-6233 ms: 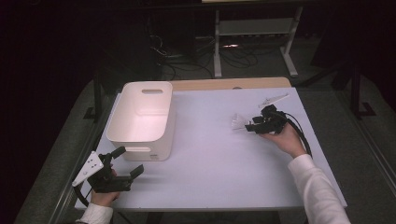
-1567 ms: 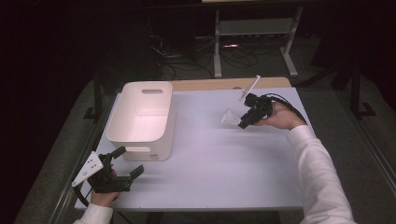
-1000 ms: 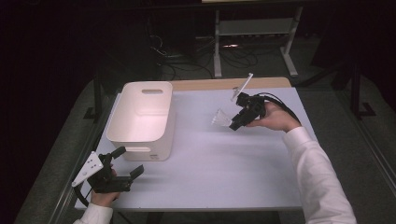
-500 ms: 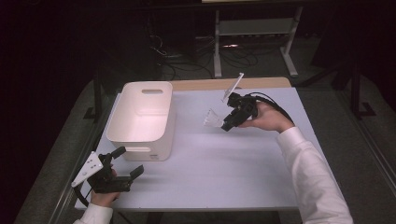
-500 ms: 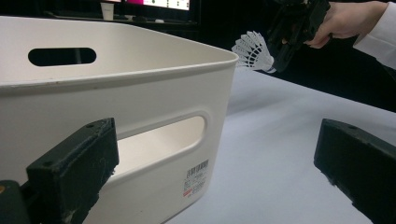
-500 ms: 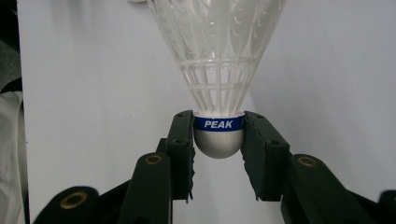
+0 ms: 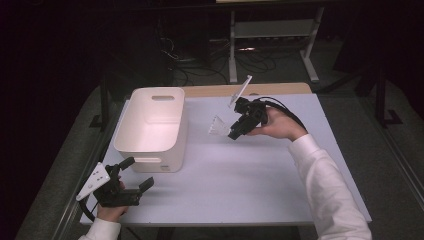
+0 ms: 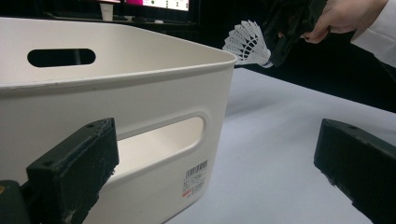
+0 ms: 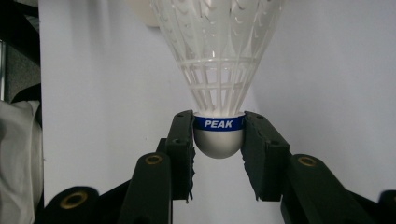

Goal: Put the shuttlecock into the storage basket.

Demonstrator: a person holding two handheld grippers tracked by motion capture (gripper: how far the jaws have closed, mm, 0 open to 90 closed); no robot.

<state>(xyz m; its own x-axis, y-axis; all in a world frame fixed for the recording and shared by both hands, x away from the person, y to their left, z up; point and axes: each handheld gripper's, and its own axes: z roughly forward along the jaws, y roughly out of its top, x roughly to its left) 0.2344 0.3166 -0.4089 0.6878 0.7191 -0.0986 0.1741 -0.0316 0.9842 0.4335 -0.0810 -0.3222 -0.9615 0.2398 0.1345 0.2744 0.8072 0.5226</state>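
The right gripper [image 7: 231,131] was clamped on a white shuttlecock [image 7: 218,126], its two black jaws pressing the rounded cork [image 9: 218,140] from either side at the blue band marked PEAK, with the feather skirt pointing away from the hand. In the high view the shuttlecock hung in the air above the table [image 7: 240,175], at about three o'clock from the white bin [image 7: 152,125] and apart from its rim, the skirt aimed toward nine o'clock. In the left gripper view the shuttlecock [image 8: 247,44] showed at about one o'clock, beyond the bin's near corner [image 8: 219,60] and higher than its rim. The left gripper [image 7: 137,176] rested at the table's near left corner, at about six o'clock from the bin, jaws wide apart and holding nothing, one just beside the bin's end wall with the handle slot [image 8: 159,144]. The work in hand looked like carrying the shuttlecock to the bin and dropping it in. The grip seemed the weak point: the cork is domed and smooth, and the pads met it only near the band, so a jolt or a quick turn of the wrist could squeeze it out forward. A release made too early, before the cork was past the rim, would likely land it on the table or bounce it off the bin's edge. Carried too low, the skirt could catch the rim and bend its feathers.
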